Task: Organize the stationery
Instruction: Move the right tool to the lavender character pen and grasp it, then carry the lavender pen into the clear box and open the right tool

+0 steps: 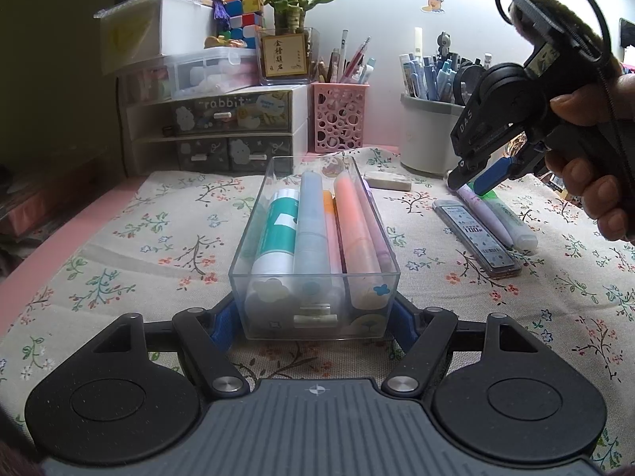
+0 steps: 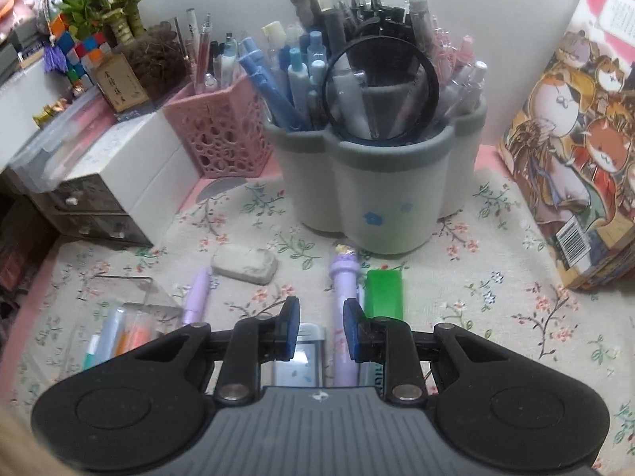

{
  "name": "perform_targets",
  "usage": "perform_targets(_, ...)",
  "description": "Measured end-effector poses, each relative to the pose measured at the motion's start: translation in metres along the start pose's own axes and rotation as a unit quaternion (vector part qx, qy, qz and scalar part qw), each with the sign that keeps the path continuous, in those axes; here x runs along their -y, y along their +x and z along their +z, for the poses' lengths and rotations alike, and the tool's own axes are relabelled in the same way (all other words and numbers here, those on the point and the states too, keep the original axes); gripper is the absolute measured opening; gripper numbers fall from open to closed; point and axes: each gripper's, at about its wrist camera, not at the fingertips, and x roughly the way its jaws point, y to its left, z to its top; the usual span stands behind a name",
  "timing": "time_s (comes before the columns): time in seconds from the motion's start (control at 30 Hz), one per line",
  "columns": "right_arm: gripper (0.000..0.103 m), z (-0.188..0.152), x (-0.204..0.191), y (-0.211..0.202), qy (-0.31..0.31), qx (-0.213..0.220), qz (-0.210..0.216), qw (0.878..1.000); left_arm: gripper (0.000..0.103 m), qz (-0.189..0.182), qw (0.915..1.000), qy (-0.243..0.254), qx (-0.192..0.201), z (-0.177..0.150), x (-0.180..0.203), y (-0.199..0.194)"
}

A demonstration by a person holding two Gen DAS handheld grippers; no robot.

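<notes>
Ahead of the right gripper (image 2: 320, 327) stand a grey flower-shaped pen holder (image 2: 373, 194) and a pink perforated pen cup (image 2: 222, 139), with an eraser (image 2: 244, 263) nearer. Its jaws hang parted and empty above a lilac pen (image 2: 344, 277), a green-capped highlighter (image 2: 384, 293) just right, open floral cloth (image 2: 496, 297) beyond. The left gripper (image 1: 315, 317) clamps the clear tray (image 1: 313, 277) of highlighters.

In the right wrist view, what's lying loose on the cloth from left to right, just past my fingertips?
Clear box with markers, at the left edge → short purple pen → white eraser, a little farther back → long purple pen, running under the right gripper → green highlighter.
</notes>
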Motion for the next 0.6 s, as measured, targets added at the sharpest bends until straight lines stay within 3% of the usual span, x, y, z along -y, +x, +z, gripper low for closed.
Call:
perform_targets(0.2, 0.016, -0.003, 0.008, 0.011, 0.017, -0.011, -0.01, 1.0, 0.072, 0.0, 1.0, 0.0, 0.0, 0.0, 0.0, 0.0)
perform_targets(0.4, 0.016, -0.003, 0.014, -0.013, 0.069, 0.0, 0.038, 0.997, 0.072, 0.0, 1.0, 0.0, 0.0, 0.0, 0.0, 0.0)
perform_targets(0.6, 0.016, -0.004, 0.008, -0.043, 0.12, -0.004, 0.122, 0.985, 0.072, 0.0, 1.0, 0.0, 0.0, 0.0, 0.0, 0.0)
